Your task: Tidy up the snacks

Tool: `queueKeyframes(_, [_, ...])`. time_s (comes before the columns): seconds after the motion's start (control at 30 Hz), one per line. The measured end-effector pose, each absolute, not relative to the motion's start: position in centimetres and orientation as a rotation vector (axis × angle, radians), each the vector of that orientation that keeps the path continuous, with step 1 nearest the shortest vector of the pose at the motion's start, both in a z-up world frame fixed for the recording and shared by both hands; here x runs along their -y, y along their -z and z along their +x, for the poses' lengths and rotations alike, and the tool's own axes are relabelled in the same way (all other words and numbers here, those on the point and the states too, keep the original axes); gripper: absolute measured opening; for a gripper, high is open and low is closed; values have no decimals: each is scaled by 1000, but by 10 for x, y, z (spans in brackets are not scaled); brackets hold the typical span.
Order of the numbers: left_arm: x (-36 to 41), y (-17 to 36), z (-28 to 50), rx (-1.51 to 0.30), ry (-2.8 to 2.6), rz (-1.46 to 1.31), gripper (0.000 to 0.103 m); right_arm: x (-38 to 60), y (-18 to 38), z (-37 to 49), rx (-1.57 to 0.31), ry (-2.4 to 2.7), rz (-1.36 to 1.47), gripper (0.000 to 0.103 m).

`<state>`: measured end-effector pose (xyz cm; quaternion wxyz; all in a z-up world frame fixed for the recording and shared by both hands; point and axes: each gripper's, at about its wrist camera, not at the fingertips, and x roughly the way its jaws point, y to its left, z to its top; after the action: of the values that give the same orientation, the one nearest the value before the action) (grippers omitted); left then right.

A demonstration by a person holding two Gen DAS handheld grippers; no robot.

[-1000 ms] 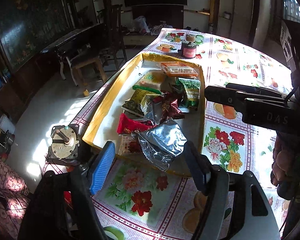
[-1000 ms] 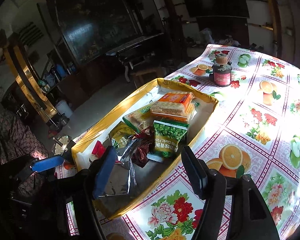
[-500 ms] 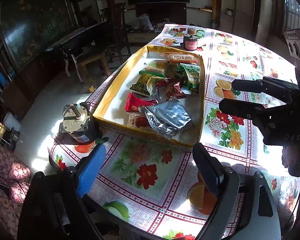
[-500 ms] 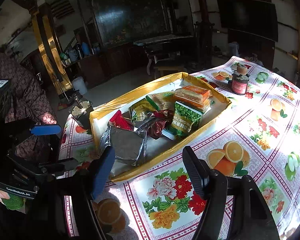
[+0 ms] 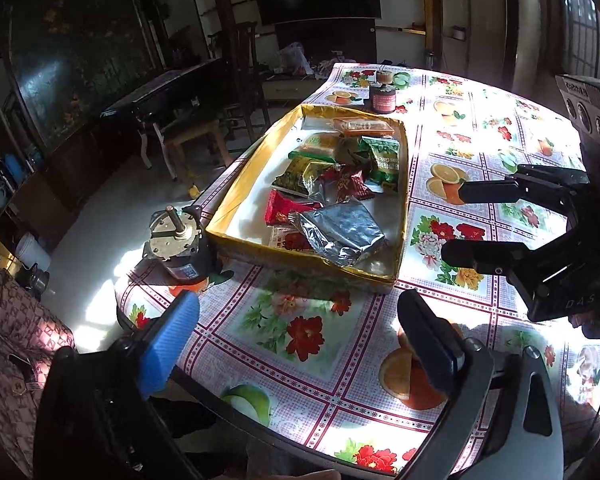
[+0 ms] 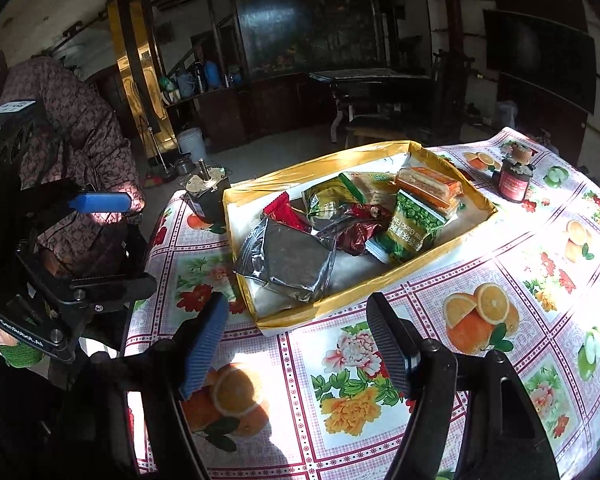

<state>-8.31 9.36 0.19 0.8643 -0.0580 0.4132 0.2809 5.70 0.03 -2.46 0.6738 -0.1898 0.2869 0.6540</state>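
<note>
My left gripper hangs over the near edge of the bench with its jaws opening wide and nothing between them; my right gripper is spread about halfway, also empty, just off to the right of the left one. The snacks sit ahead of both, heaped in the yellow-edged box: a silver foil bag nearest me, a red packet beside it, and a green pea packet and an orange biscuit pack farther back. Everything looks gathered in, so I judge the job nearly done and my best move is to lift clear, keeping both sets of fingers above the box wall so I do not drag it. If I tidy further, the foil bag leans on the near wall and would crumple and slip; I would take it by an edge. A small motor stands left of the box, and a dark jar beyond it, both well clear.
</note>
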Motion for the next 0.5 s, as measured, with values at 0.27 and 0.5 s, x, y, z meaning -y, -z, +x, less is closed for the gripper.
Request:
queueKeyframes(0.27, [-91,-2,-86,-867,-586,-128,99,2,25,52,-644,-1467,-473,72])
queueKeyframes(0.5, [-91,-6,-89,-833,-605,-126,99,5,29,51,-658,-1436,-484,72])
